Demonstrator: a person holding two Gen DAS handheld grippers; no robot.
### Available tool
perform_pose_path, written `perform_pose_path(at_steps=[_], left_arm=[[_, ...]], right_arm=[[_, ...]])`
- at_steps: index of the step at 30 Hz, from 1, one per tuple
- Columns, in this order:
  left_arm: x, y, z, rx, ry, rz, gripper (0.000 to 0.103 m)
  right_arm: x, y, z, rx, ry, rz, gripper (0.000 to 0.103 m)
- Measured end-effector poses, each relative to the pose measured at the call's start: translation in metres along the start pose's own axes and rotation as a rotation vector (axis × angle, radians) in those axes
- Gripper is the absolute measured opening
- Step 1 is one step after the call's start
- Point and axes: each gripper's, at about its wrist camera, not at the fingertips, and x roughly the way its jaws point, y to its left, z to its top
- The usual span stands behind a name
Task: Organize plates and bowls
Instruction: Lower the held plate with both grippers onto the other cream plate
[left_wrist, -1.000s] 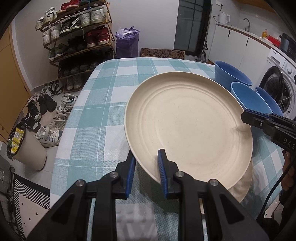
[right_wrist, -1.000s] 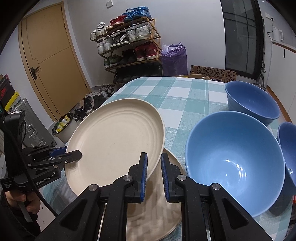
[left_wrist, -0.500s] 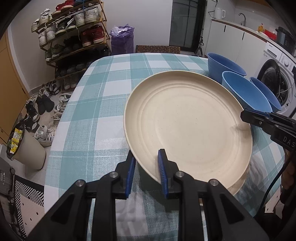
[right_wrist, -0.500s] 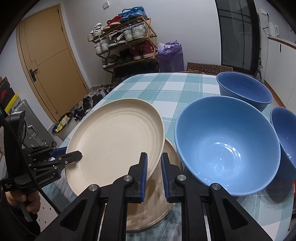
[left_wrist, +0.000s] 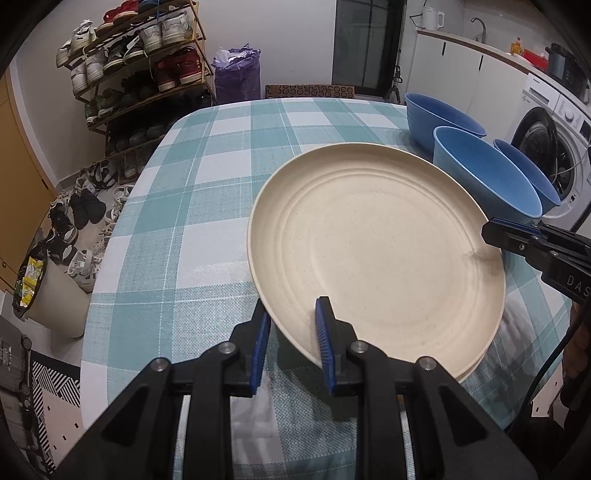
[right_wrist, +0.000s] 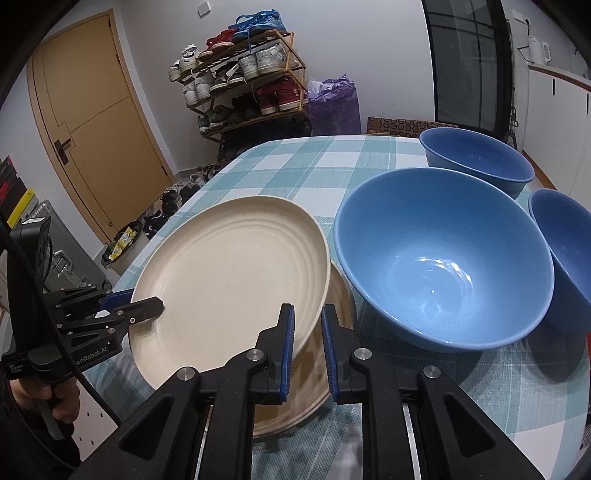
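Both grippers clamped on the cream plate's rim!
Left gripper (left_wrist: 290, 325) grips at six o'clock, right gripper (right_wrist: 307, 328) at three; I'm holding the cream plate (left_wrist: 373, 254) tilted just above the lower plate (right_wrist: 332, 354). Next: level it, seat it, release.

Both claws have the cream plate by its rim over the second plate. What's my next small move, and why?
Probably lower the top plate straight down. Left claw and right claw grip opposite rims, and it sits tilted above the lower plate, roughly over it. Keep clear of the nearest blue bowl, close beside the right rim.
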Motion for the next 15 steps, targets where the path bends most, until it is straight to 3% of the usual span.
perform_pose_path(at_steps=[15], left_arm=[[0.004,-0.012,-0.008,0.03,0.014,0.016,0.023]], right_arm=[[-0.002,-0.01,-0.017,0.021,0.021,0.002,0.015]])
